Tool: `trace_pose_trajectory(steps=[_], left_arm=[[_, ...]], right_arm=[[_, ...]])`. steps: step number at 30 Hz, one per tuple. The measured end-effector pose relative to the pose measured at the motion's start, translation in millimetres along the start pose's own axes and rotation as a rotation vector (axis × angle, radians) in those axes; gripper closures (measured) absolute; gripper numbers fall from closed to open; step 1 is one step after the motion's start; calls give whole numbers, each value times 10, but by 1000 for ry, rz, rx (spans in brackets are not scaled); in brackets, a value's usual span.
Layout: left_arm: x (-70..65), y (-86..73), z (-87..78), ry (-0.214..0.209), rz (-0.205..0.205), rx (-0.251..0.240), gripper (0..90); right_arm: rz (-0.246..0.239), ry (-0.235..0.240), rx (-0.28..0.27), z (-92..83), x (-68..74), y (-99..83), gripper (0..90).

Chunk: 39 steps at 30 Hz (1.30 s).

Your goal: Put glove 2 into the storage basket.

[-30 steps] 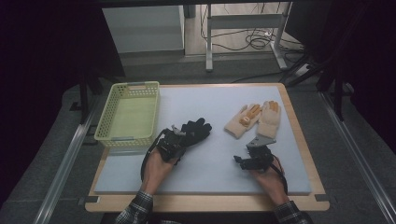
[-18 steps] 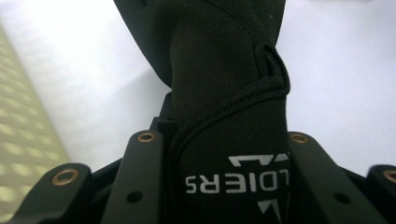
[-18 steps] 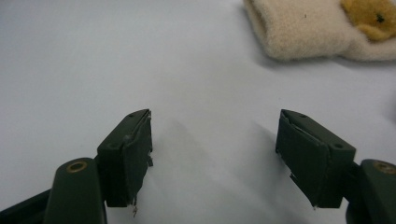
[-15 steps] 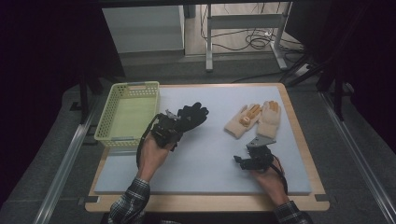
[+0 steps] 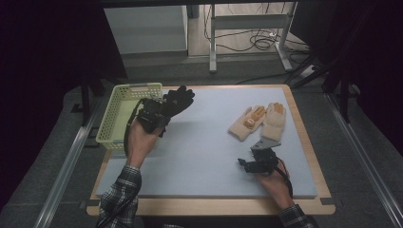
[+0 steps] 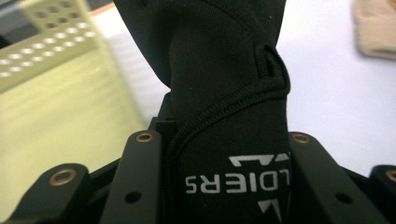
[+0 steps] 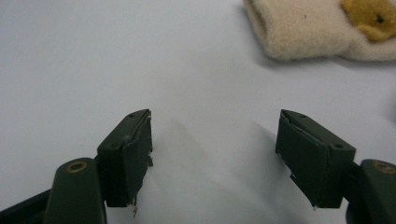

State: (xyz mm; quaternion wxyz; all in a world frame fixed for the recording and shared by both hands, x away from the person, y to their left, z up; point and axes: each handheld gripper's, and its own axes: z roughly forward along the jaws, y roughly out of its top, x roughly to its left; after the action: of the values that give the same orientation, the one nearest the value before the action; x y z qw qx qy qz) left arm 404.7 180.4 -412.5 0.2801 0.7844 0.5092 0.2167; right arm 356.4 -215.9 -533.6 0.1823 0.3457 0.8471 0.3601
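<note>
Black glove (image 5: 177, 100) is dangling from the left gripper (image 5: 153, 116), jaws squeezing it, by the basket (image 5: 113, 124) (probably going in); right gripper (image 5: 259, 161) is waiting, jaws apart.

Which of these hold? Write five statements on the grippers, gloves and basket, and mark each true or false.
1. The left gripper is shut on a black fabric glove. True.
2. The right gripper grips a cream glove. False: its jaws stand open above the pale blue table mat, holding nothing.
3. The pair of cream fleece gloves lies on the mat. True.
4. The black glove lies in the yellow-green perforated plastic basket. False: it is held up beside the basket.
5. The cream gloves sit in the basket. False: they lie toward the mat's right.
</note>
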Motion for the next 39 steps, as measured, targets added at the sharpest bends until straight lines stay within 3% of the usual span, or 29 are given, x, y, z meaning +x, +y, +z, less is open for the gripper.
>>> trace_pose_trajectory(steps=[9, 15, 24, 32, 39], left_arm=[[485, -69, -84, 83, -76, 8, 641], [836, -201, -105, 117, -144, 19, 642], [1263, -437, -27, 166, -208, 32, 636], [1452, -555, 231, 179, -251, 98, 626], [1495, -550, 473, 199, -271, 169, 614]], right_arm=[[0, 0, -1, 0, 0, 0, 267], [0, 0, -3, 2, 0, -1, 267], [2, 1, -2, 2, 0, -1, 267], [3, 1, -3, 2, 0, 0, 267], [3, 1, -3, 3, 0, -1, 267]])
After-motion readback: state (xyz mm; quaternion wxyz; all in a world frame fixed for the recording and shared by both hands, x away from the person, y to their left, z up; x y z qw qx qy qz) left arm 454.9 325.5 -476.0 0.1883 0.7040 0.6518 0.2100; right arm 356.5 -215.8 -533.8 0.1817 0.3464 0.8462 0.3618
